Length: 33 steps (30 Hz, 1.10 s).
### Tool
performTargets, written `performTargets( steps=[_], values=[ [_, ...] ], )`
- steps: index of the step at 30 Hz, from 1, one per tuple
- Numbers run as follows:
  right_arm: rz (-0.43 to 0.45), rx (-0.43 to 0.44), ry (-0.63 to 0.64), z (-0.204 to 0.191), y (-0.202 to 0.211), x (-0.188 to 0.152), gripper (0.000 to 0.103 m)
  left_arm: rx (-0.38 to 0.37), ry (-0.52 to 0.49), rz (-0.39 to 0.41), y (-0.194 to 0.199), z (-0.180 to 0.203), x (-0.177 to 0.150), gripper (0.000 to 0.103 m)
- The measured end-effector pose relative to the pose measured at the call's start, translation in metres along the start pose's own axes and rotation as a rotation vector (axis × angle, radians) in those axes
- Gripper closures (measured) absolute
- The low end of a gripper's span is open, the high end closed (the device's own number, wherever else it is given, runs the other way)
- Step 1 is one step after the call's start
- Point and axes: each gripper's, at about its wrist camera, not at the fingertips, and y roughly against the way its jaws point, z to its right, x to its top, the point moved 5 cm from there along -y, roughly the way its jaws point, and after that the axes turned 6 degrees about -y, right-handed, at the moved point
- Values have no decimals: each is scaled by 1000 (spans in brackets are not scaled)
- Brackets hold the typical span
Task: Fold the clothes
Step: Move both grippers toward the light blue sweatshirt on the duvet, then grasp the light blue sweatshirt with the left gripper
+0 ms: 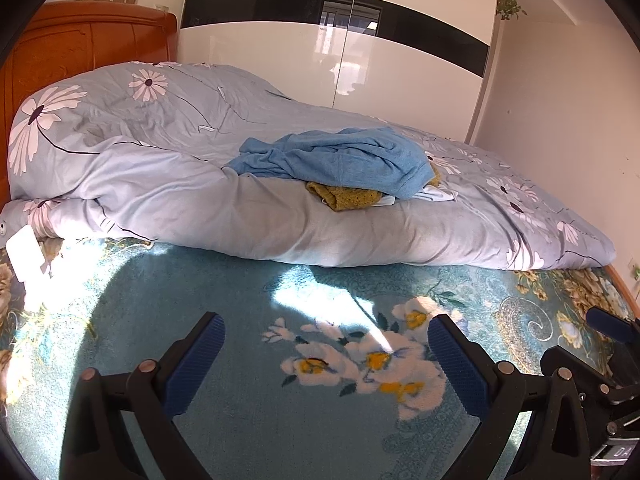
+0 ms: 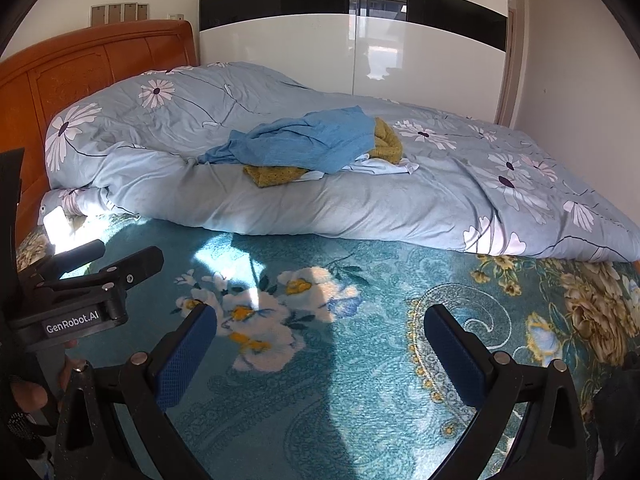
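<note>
Wooden headboard (image 1: 80, 44) at the bed's left end, quilt (image 1: 160, 184) bunched high against it. Small white card-like item (image 1: 25, 254) at the left edge of the teal floral blanket (image 1: 240, 420); cannot tell what it is. Left claw (image 1: 326, 364) hovering over the near, bare part of that blanket, jaws spread wide, nothing between them. Right claw (image 2: 320, 354) just beside it, likewise spread and empty; left claw's body visible at the left of the right wrist view, with fingers (image 2: 28, 394) of the person's hand on its handle. Clothes heaped on the quilt's folded ridge, roughly mid-bed, well apart from both claws and straight ahead across the bare blanket. Blue garment (image 1: 340, 158) on top, crumpled, long axis running left-right along the ridge, one twisted end trailing left. Mustard knit piece (image 1: 348, 196) under it, poking out toward the near edge; white garment (image 1: 432, 194) peeking at the right end of the heap. Pile sits slightly right of centre for the left claw, near centre for the right; neither clearly nearer, right claw perhaps better lined up with the blue garment's broad right end. Folding not yet begun by the look of it. Likely first move: reach forward, take the blue garment off the top, carry it to the flat blanket. Sun patches (image 1: 304, 300) on blanket between claws and heap. Glossy wardrobe (image 1: 360, 52) beyond the far edge.
</note>
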Motion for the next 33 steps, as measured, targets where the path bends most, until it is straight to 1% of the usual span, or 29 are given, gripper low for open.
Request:
performTargets(
  steps=[5, 9, 12, 14, 20, 23, 25, 27, 28, 30, 33],
  values=[
    [-12, -8, 3, 5, -14, 5, 0, 6, -12, -2, -22, 0, 13, 0],
    [-26, -15, 14, 9, -23, 8, 0, 22, -27, -15, -49, -2, 27, 0],
    [-30, -19, 22, 11, -28, 11, 0, 12, -14, -44, -68, -4, 35, 0],
    [-36, -21, 22, 13, -33, 13, 0, 4, -3, -44, -77, -4, 42, 0],
    [-61, -26, 3, 27, -46, 7, 0, 0, 4, -54, -119, 0, 81, 0],
    [-85, -41, -26, 41, -53, 0, 0, 1, -43, -60, -144, 14, 100, 0],
    [-95, -56, -43, 52, -55, -6, 0, 29, -80, -73, -161, 25, 110, 0],
    [-105, -70, -59, 63, -57, -11, 0, 81, -134, -84, -179, 36, 117, 0],
    [-111, -76, -68, 68, -58, -13, 0, 94, -148, -89, -187, 41, 120, 0],
    [-120, -82, -90, 78, -58, -19, 0, 106, -167, -92, -199, 52, 126, 0],
    [-130, -86, -117, 89, -58, -27, 0, 133, -258, -74, -211, 80, 136, 0]
  ],
)
